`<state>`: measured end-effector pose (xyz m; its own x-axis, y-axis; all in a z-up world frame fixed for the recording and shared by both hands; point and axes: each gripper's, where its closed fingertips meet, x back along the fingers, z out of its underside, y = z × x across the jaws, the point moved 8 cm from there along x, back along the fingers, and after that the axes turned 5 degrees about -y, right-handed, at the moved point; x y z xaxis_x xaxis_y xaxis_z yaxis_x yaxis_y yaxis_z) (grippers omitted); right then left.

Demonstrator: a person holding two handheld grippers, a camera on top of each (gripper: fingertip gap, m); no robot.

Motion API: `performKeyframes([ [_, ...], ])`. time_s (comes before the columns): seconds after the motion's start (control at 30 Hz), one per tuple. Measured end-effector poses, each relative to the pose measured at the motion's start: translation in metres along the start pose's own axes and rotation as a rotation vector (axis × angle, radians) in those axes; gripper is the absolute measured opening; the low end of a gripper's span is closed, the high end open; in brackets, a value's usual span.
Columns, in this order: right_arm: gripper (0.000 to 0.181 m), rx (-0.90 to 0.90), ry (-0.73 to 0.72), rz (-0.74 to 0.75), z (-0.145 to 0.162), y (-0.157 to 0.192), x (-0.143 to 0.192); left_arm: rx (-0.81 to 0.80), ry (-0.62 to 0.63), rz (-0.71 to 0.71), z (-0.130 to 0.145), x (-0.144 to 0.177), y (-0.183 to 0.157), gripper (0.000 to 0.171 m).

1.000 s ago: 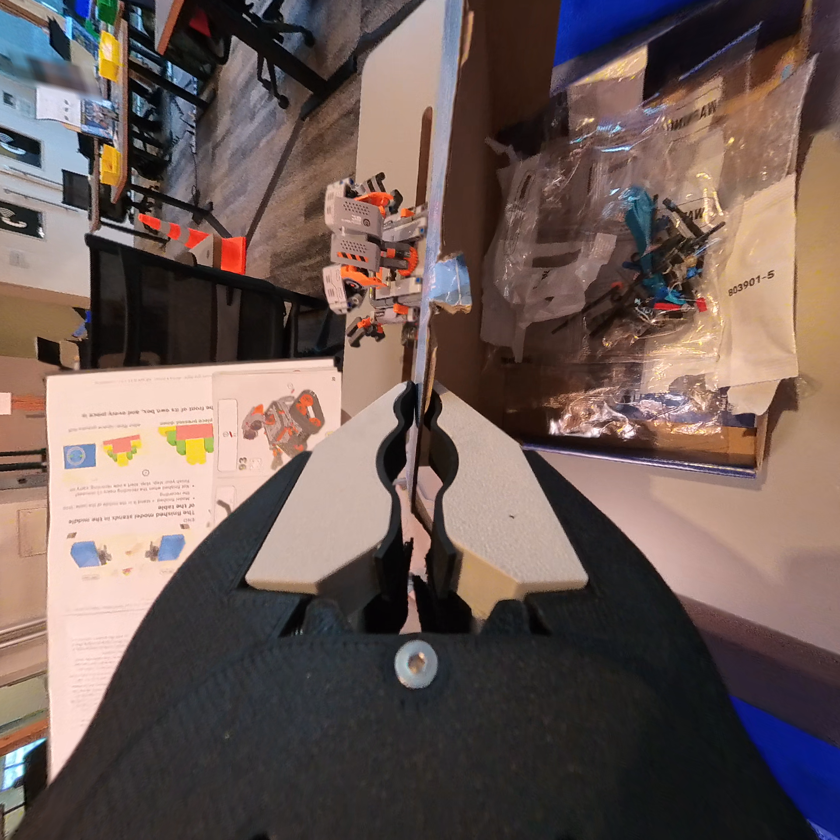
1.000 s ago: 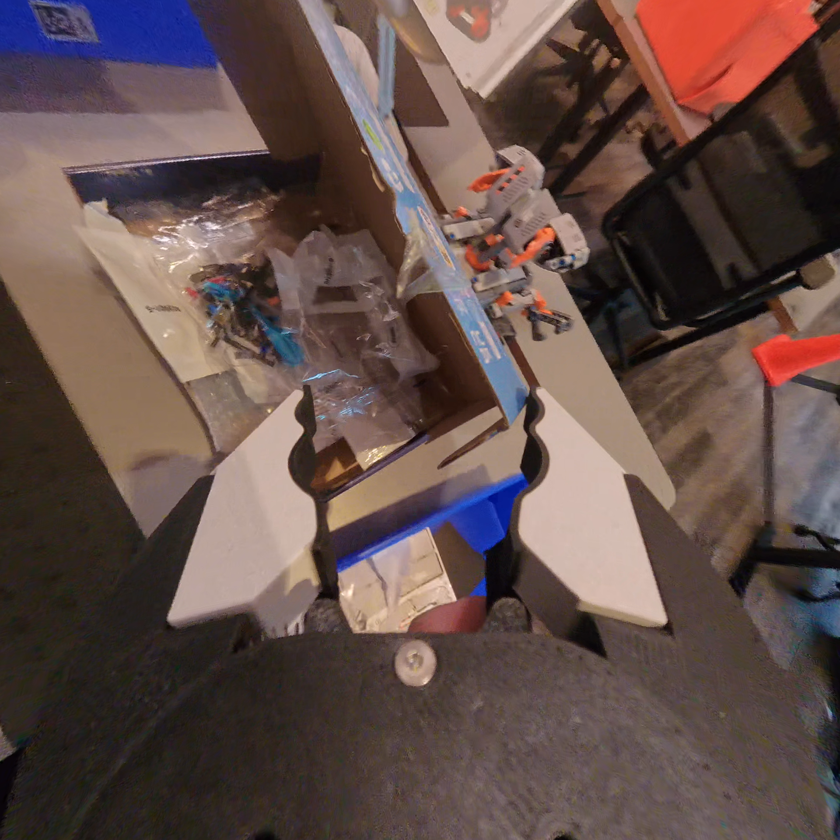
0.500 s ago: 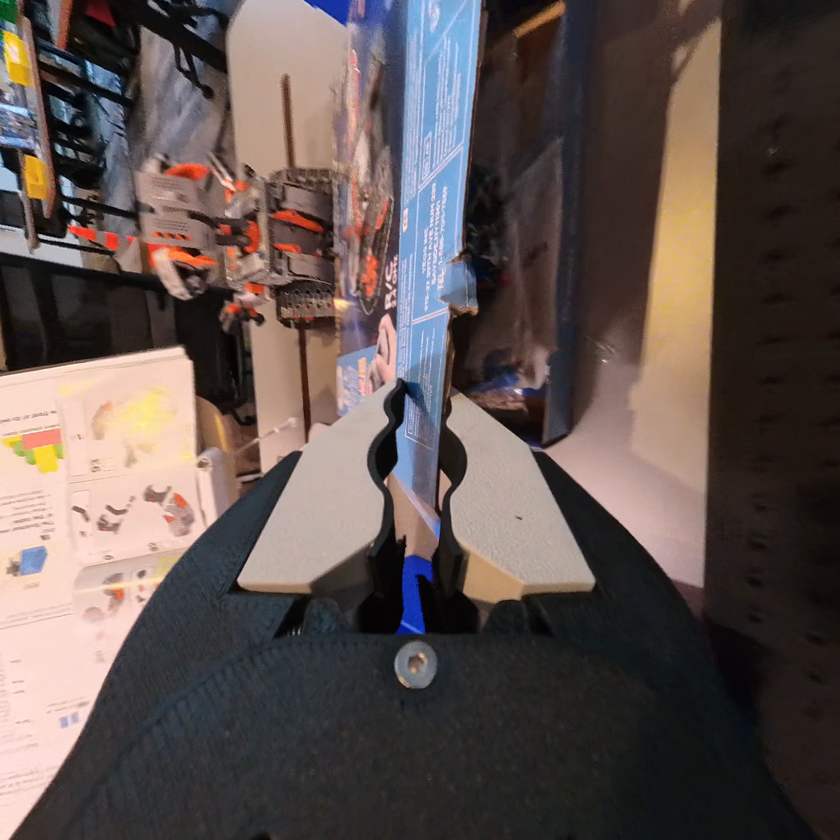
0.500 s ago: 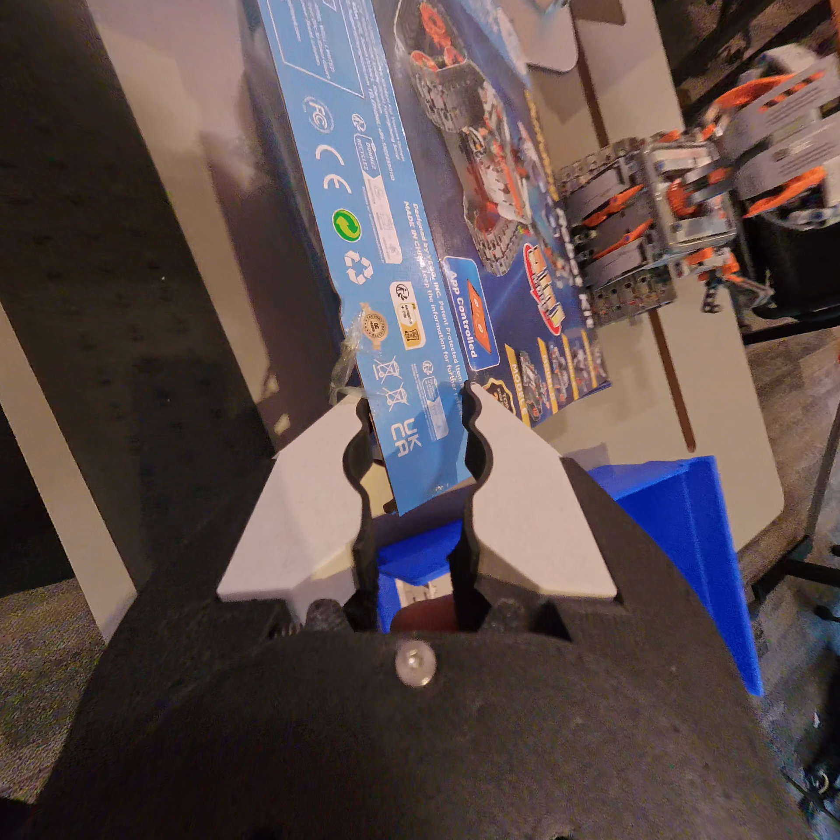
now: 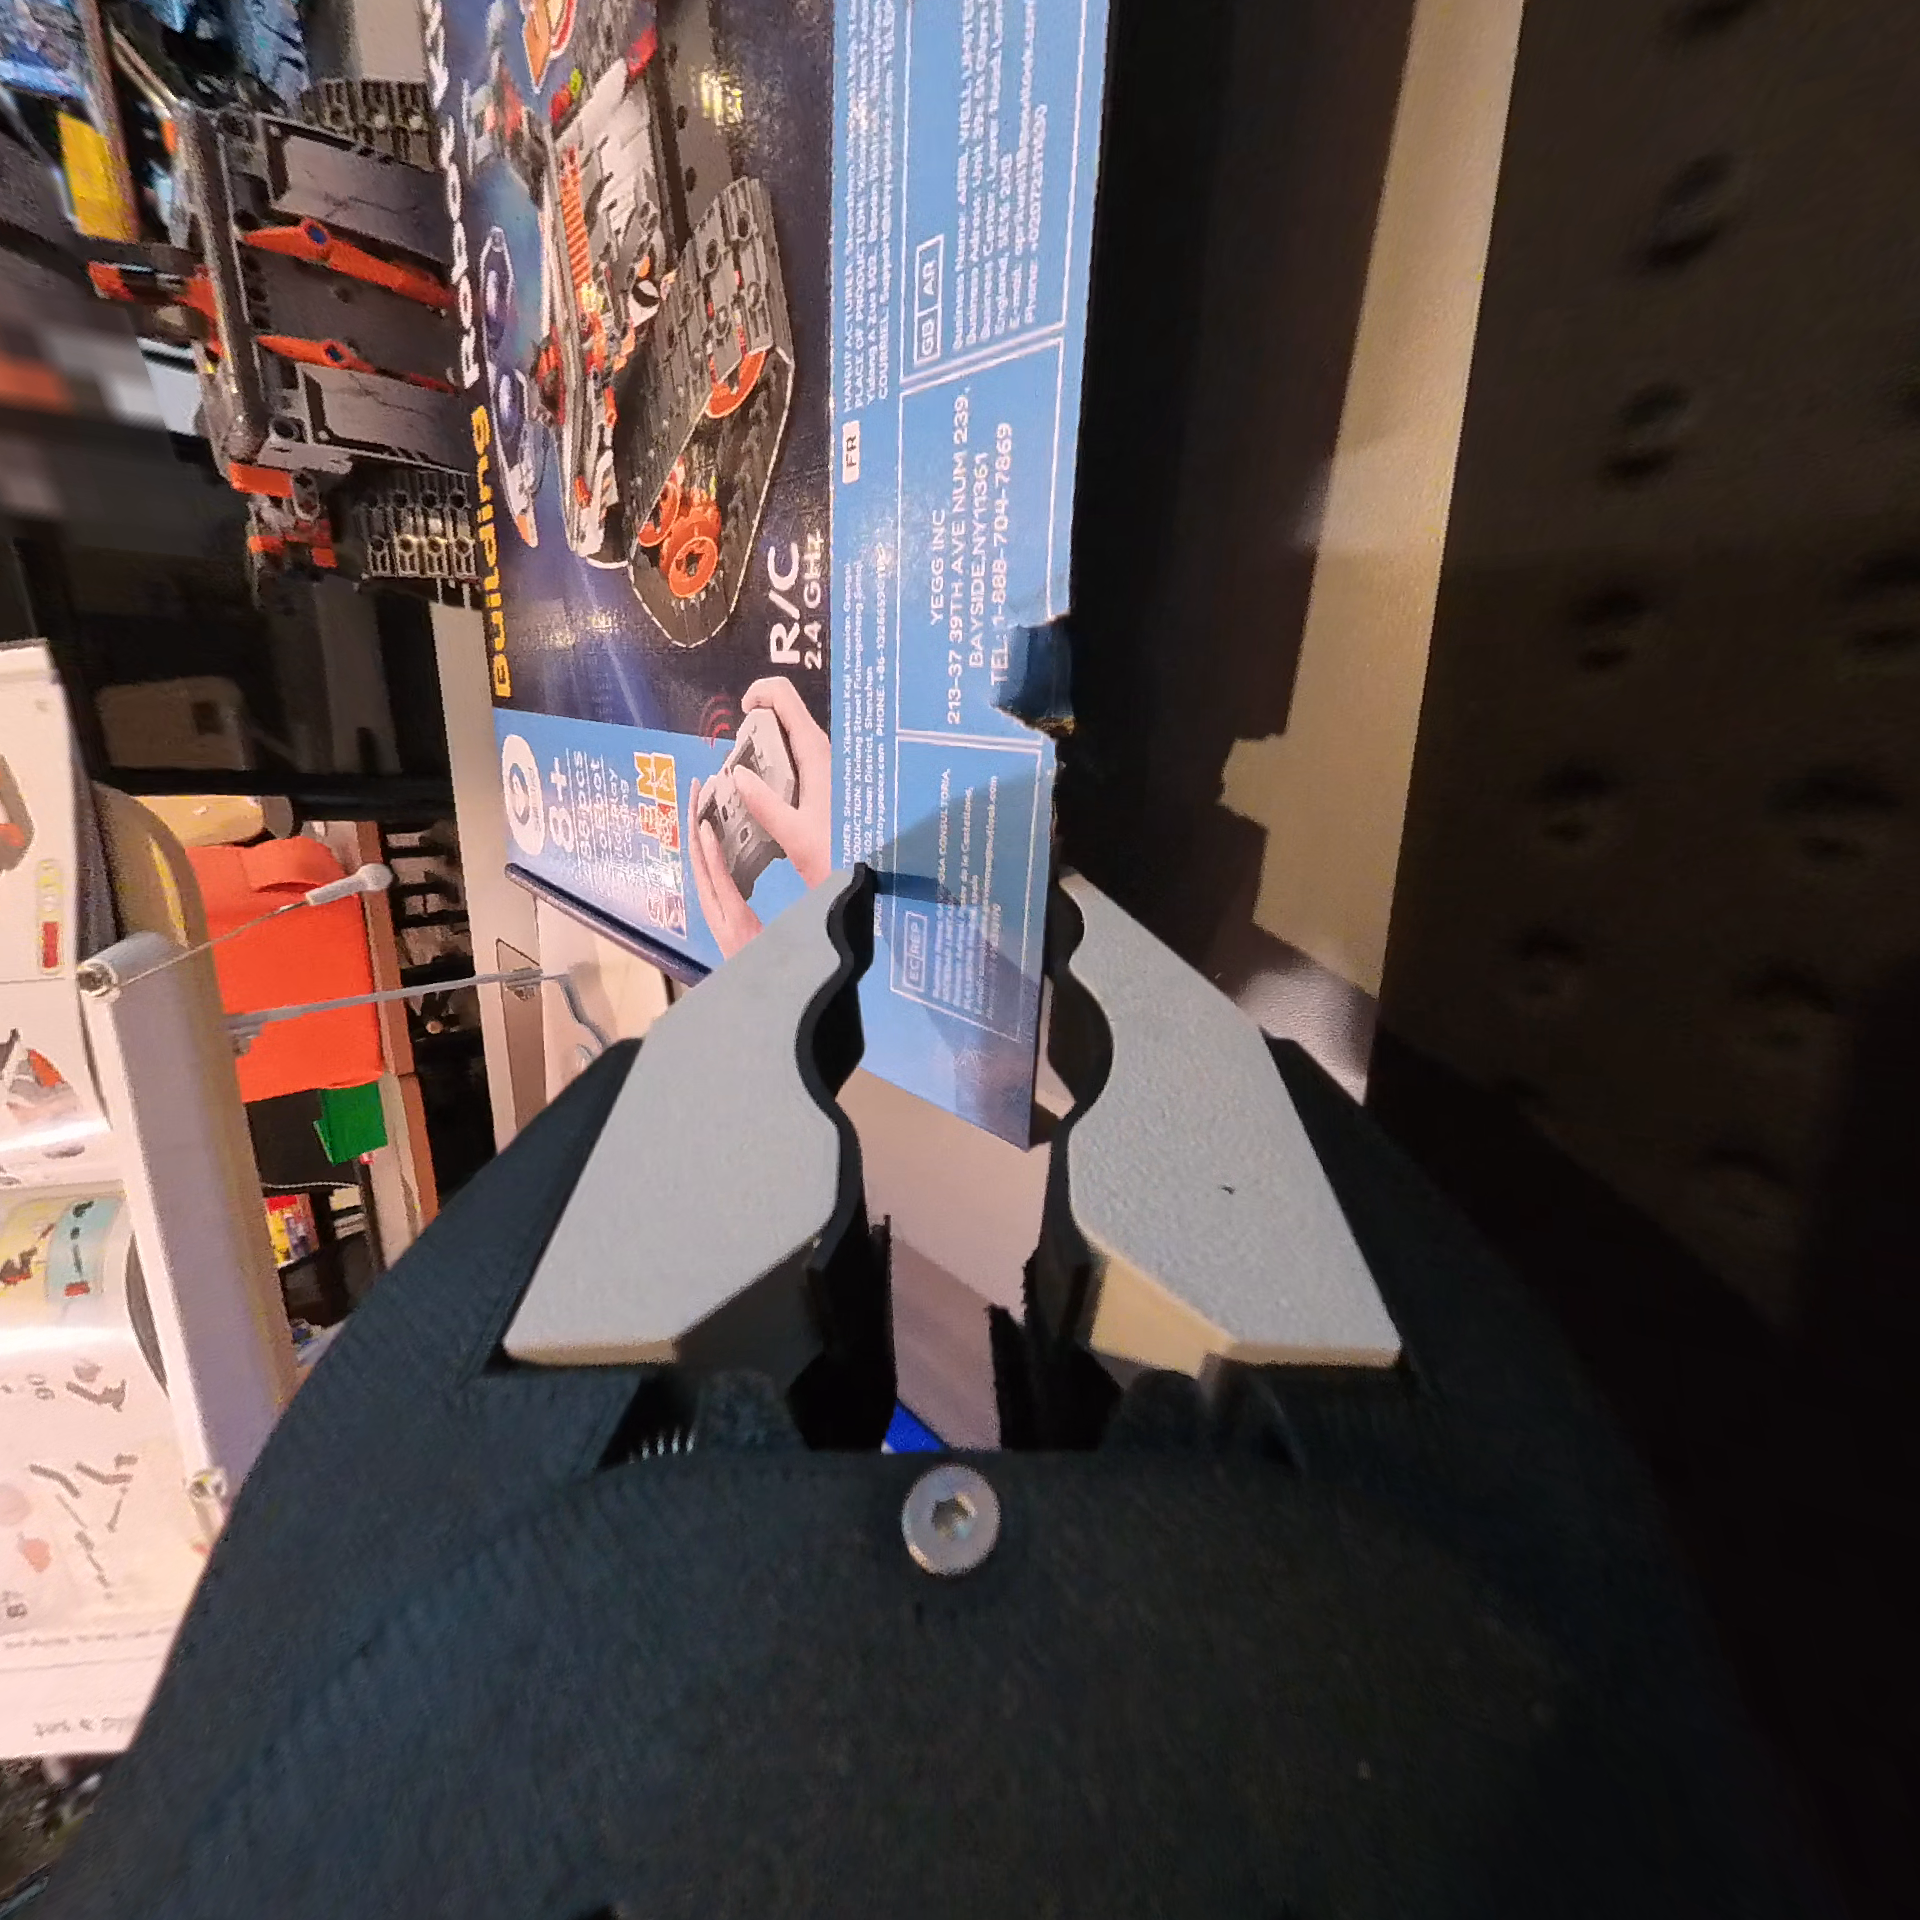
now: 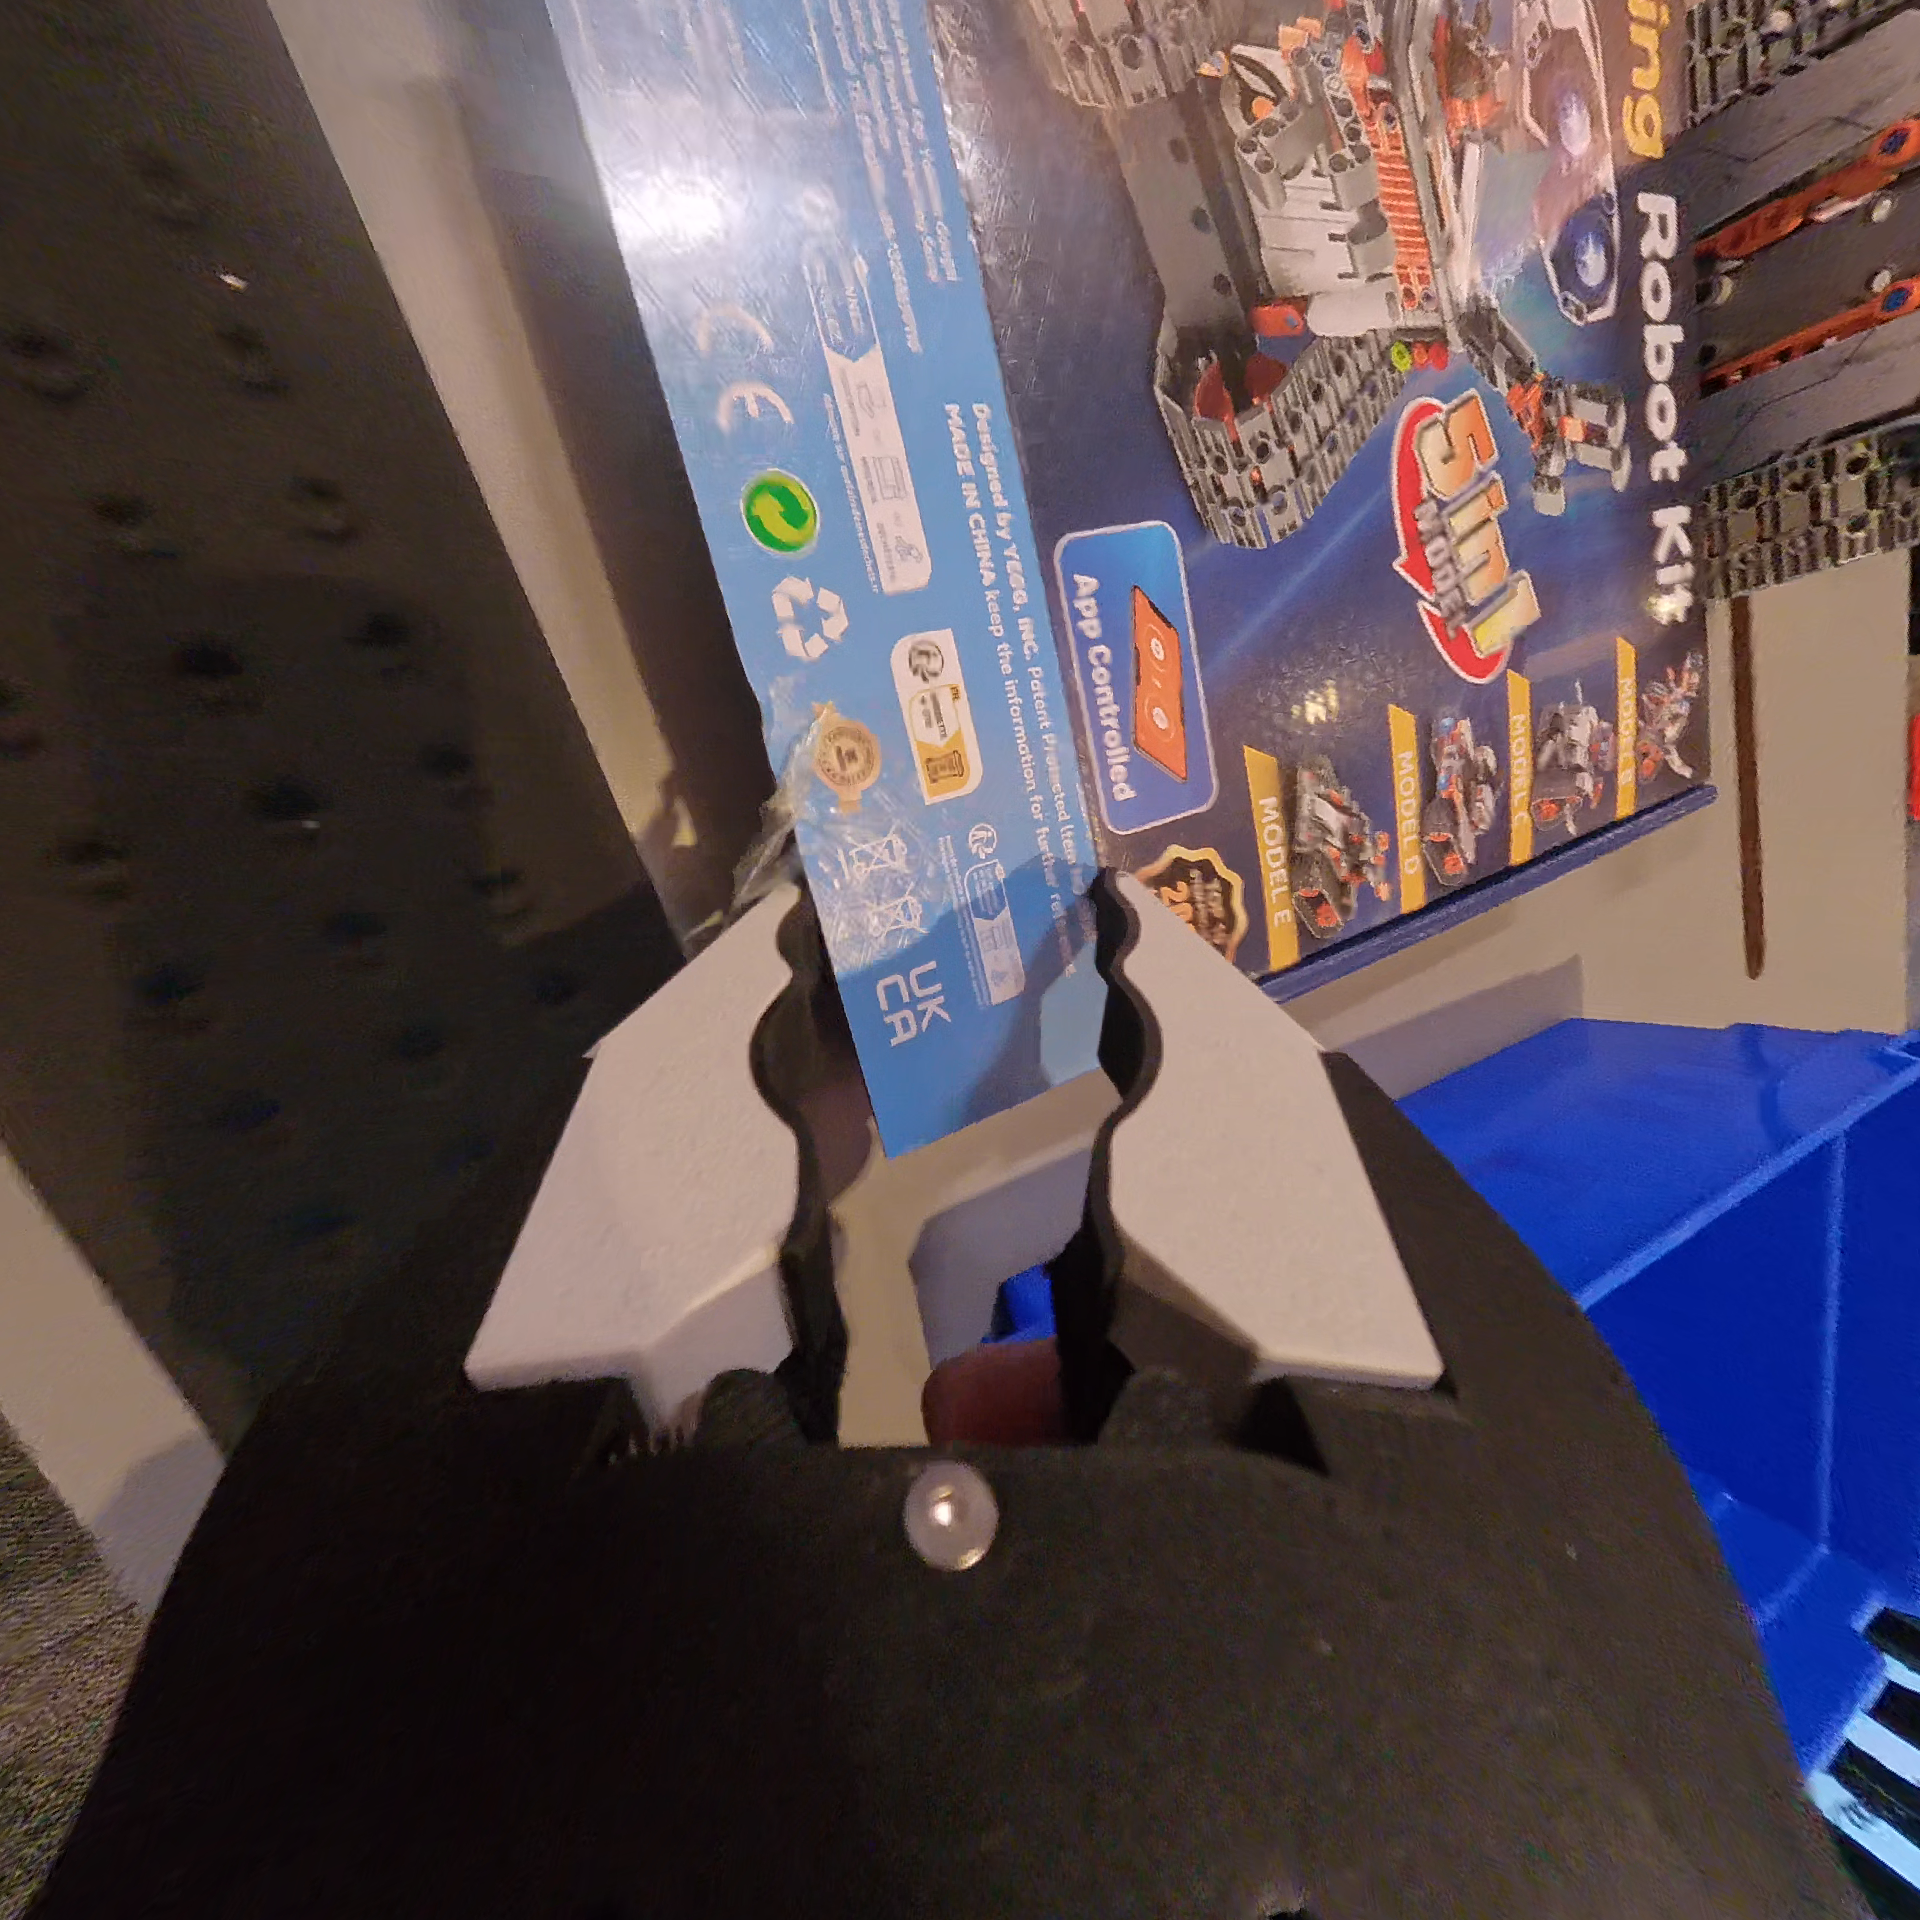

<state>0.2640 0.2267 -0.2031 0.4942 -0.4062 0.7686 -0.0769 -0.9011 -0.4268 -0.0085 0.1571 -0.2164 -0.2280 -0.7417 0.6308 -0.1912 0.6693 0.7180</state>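
A blue toy-kit box (image 5: 935, 416) with a pictured robot on its lid lies closed on the beige table (image 5: 1382, 520). My left gripper (image 5: 961, 894) is partly open, and its jaws straddle the near end of the box's light-blue side panel. My right gripper (image 6: 951, 914) is partly open in the same way around the other end of that side panel (image 6: 935, 675). Each fingertip sits close to an edge of the panel. I cannot tell whether they press on it. The box's inside is hidden.
A grey, black and orange brick-built robot (image 5: 312, 312) stands just beyond the box and also shows in the right wrist view (image 6: 1818, 260). A blue bin (image 6: 1662, 1247) sits near my right gripper. Instruction sheets (image 5: 52, 1247) stand at the left. A dark perforated panel (image 5: 1662, 727) runs alongside. The grippers' ends are close to 25 centimeters from one another.
The box's lid has swung down from upright to closed, hiding the bags of parts. My left gripper's jaws have widened from a pinch on the lid; my right gripper's narrowed around the side panel.
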Motion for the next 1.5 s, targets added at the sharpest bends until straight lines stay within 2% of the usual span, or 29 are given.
performKeyframes([
  [0.1, 0.058, -0.07, -0.058, -0.017, -0.004, -0.001, 0.012, 0.039, 0.005, 0.022, 0.002, 0.003, -0.003, 0.039],
  [0.2, 0.069, -0.168, -0.1, 0.016, 0.0, -0.007, 0.035, 0.12, 0.0, 0.031, 0.005, 0.015, 0.001, 0.056],
  [0.3, 0.068, -0.274, -0.141, 0.035, 0.008, -0.009, 0.049, 0.314, -0.074, 0.07, 0.007, 0.033, 0.007, 0.061],
  [0.37, 0.059, -0.328, -0.141, 0.032, 0.013, -0.006, 0.048, 0.473, -0.129, 0.099, 0.012, 0.041, 0.01, 0.063],
  [0.47, 0.057, -0.394, -0.125, 0.077, 0.019, -0.003, 0.038, 0.684, -0.173, 0.058, 0.021, 0.042, 0.018, 0.055],
  [0.6, 0.058, -0.482, -0.128, 0.165, 0.028, -0.002, 0.029, 0.925, -0.182, 0.098, 0.036, 0.023, 0.019, 0.056],
  [0.7, 0.059, -0.534, -0.145, 0.132, 0.034, 0.005, 0.017, 1.045, -0.197, 0.144, 0.042, 0.01, 0.016, 0.06],
  [0.9, 0.054, -0.593, -0.166, 0.074, 0.046, 0.006, -0.004, 1.192, -0.231, 0.224, 0.05, -0.003, 0.018, 0.064],
  [1.07, 0.051, -0.623, -0.177, 0.025, 0.048, 0.006, -0.007, 1.206, -0.227, 0.209, 0.05, -0.007, 0.022, 0.061],
  [1.13, 0.05, -0.641, -0.177, -0.003, 0.049, 0.006, -0.007, 1.228, -0.201, 0.207, 0.052, -0.008, 0.023, 0.053],
  [1.2, 0.05, -0.662, -0.172, -0.029, 0.048, 0.006, -0.005, 1.27, -0.179, 0.248, 0.049, -0.006, 0.026, 0.055],
  [1.5, 0.049, -0.69, -0.055, -0.139, 0.04, 0.007, -0.002, 1.266, -0.003, 0.347, 0.041, -0.004, 0.035, 0.057],
])
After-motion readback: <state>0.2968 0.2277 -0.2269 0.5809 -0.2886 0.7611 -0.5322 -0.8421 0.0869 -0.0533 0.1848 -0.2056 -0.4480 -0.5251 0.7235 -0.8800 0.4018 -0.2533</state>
